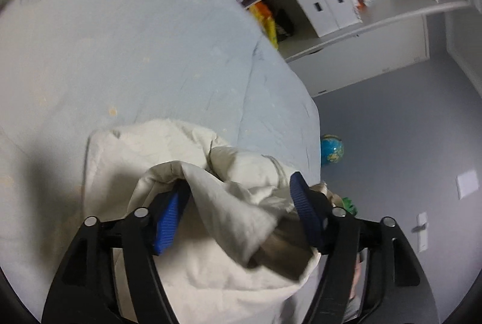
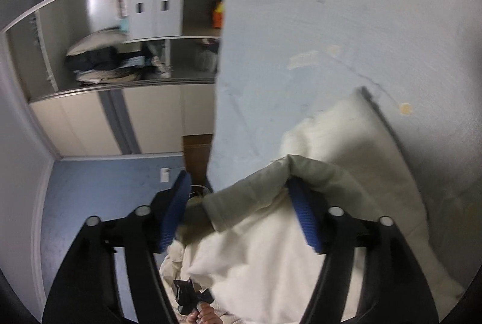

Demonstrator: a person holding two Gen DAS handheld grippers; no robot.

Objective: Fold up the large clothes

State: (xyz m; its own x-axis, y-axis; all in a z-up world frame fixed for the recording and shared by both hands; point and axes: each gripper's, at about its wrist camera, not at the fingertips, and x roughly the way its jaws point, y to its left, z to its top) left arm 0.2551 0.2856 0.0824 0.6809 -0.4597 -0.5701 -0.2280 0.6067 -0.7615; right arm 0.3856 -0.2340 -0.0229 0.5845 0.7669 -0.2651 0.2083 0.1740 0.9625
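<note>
A cream-white garment (image 1: 186,143) lies bunched on the pale blue bed sheet (image 1: 120,37), close to the bed's corner. My left gripper (image 1: 238,182) stands open just over it. A fold of the cloth drapes over the tip of the left blue pad (image 1: 168,218) and sags between the jaws. In the right wrist view the same garment (image 2: 346,137) rests on the sheet (image 2: 331,7). My right gripper (image 2: 238,177) is open too, with a greyer fold of the garment hanging over its right pad (image 2: 304,215) and lying loose between the jaws.
Open wardrobe shelves (image 1: 331,7) with white boxes and piled clothes stand beyond the bed. A globe (image 1: 331,149) sits on the blue-grey floor by the bed's corner. A hand (image 2: 208,315) holding the other gripper shows at the bottom of the right wrist view.
</note>
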